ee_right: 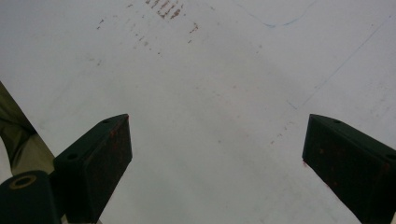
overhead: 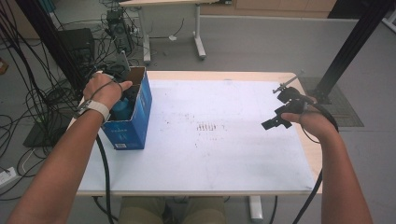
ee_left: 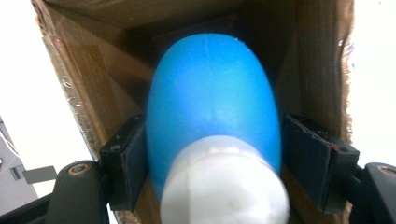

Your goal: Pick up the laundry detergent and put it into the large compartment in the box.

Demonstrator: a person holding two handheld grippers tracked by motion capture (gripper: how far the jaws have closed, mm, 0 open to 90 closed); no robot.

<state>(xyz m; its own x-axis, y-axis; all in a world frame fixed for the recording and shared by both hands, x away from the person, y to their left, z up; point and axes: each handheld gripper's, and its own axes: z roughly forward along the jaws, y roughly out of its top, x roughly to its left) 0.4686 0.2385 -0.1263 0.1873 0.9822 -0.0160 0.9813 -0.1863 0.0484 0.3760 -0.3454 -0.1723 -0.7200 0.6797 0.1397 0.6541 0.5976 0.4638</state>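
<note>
Blue plastic bottle with a white cap (ee_left: 212, 107) sits inside the blue cardboard box (overhead: 140, 116) at the table's (overhead: 224, 154) left, between your left hand-held gripper's (ee_left: 212, 163) parted jaws, unpressed. Your right hand-held gripper (ee_right: 217, 154) hangs wide open, empty, at frame right.

A blue bottle (ee_left: 212, 93) with a white cap lies inside the open blue carton (overhead: 135, 122).

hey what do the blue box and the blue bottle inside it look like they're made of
Blue box: probably cardboard, with raw brown inner walls and a glossy blue printed outside. Blue bottle: likely smooth plastic with a soft sheen; its white cap looks like matte plastic.
</note>
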